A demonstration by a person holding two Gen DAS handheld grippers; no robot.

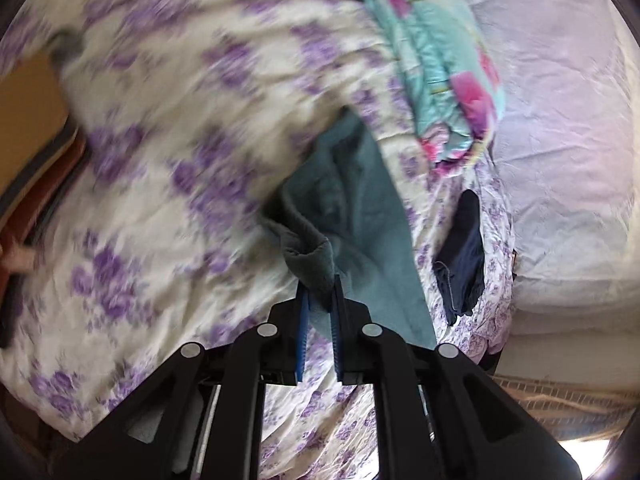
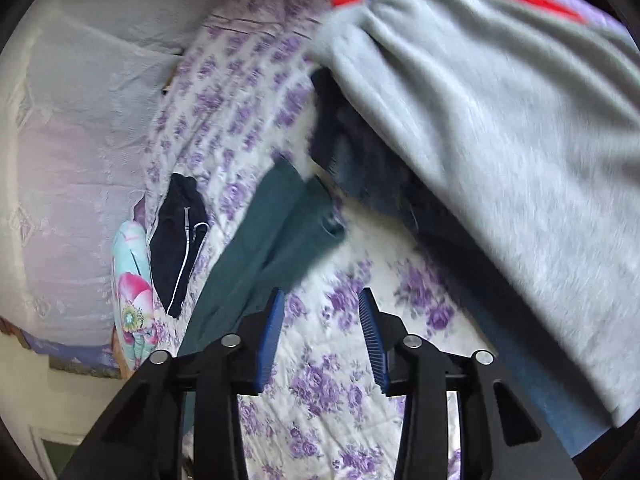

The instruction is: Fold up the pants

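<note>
The left tool [image 1: 320, 286] is clenched on a bunched, rolled edge of the teal pants [image 1: 360, 208]; its two blue pads [image 1: 303, 332] stand nearly together with the thick fold of fabric squeezed between their tips. From that pinch the pants run away toward twelve o'clock in the left wrist view, lying as a long teal strip on the bed's floral sheet [image 1: 168, 128], white with purple flowers.

The right tool [image 2: 322, 300] is released: its blue pads [image 2: 269, 344] stand partly apart with only the floral sheet showing between them, and nothing is gripped. In the right wrist view the teal pants [image 2: 276, 232] lie at about eleven o'clock from the tool, stretched diagonally over the sheet, their near end passing just beside the left-hand pad; whether pad and cloth touch there cannot be told.

A small dark navy garment [image 2: 178, 240] with a thin white stripe lies at ten o'clock of the right tool, apart from the pants. A folded turquoise and pink flowered quilt [image 1: 440, 72] sits at one o'clock of the left tool, beside a pale lilac cover [image 1: 560, 120]. A grey fleece sleeve [image 2: 500, 152] with a red trim fills the two o'clock side of the right wrist view, blurred.
</note>
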